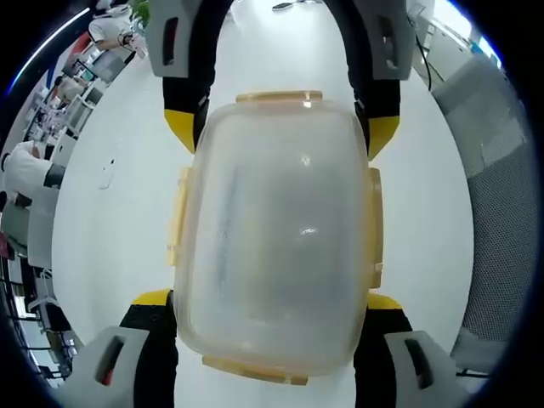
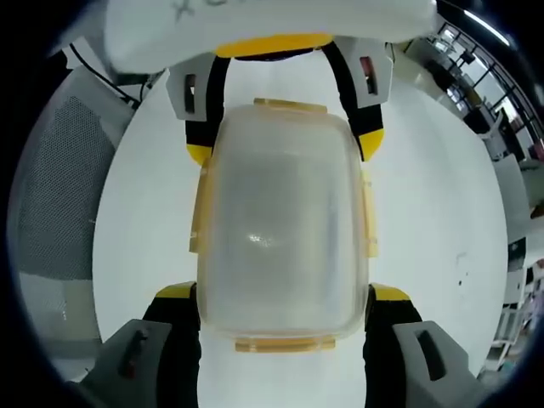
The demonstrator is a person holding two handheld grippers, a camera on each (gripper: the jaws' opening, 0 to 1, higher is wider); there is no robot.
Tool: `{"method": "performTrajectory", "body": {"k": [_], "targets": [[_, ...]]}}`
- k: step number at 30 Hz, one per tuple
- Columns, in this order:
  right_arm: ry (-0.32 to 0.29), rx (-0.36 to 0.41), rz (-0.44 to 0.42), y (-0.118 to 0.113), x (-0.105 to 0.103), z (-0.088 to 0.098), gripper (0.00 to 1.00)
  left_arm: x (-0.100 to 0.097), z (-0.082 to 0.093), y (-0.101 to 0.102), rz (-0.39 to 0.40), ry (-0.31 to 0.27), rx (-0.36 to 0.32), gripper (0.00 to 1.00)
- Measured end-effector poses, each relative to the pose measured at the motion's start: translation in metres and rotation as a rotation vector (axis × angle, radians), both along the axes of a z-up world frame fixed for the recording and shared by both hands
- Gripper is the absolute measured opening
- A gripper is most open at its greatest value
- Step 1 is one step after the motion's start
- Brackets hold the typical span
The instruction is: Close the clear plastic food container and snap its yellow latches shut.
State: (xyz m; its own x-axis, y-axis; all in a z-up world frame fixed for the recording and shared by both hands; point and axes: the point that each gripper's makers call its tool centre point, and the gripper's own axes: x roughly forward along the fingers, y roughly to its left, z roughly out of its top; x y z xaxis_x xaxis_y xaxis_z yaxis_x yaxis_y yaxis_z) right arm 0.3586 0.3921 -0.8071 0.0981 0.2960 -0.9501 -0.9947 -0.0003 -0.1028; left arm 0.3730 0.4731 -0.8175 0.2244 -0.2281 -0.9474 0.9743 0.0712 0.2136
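Container [image 1: 276,246] sits flat on the white desk [image 1: 110,246], right between the two grippers, lid already down on it. In the left gripper view, the left gripper [image 1: 270,308] has its yellow-tipped jaws spread either side of the near short end, not pinching anything, and the right gripper [image 1: 280,127] straddles the far short end the same way, jaws apart. The right gripper view mirrors it: right gripper [image 2: 283,303] near, left gripper [image 2: 285,143] far.

The yellow latches [image 1: 178,217] along the sides look like they're sticking out a bit, so I'd guess they aren't snapped yet, though it's hard to be sure through the cloudy plastic. For doing this well: keep one gripper bracing the box so it doesn't skate on the smooth desk, and press each latch straight down and in with the other.

The long axis runs gripper to gripper, short ends toward each camera, lid facing up.
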Motion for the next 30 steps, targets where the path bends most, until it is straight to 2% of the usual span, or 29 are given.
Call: {"method": "performTrajectory", "body": {"k": [13,30], "targets": [[0.001,-0.008,0.006,-0.002,0.011,0.0,0.77,0.01,0.0,-0.002,0.009,-0.012,-0.018,0.84],[0.001,0.0,0.0,-0.002,0.011,0.0,0.77,0.011,0.0,-0.003,0.004,-0.013,-0.022,0.84]]}}
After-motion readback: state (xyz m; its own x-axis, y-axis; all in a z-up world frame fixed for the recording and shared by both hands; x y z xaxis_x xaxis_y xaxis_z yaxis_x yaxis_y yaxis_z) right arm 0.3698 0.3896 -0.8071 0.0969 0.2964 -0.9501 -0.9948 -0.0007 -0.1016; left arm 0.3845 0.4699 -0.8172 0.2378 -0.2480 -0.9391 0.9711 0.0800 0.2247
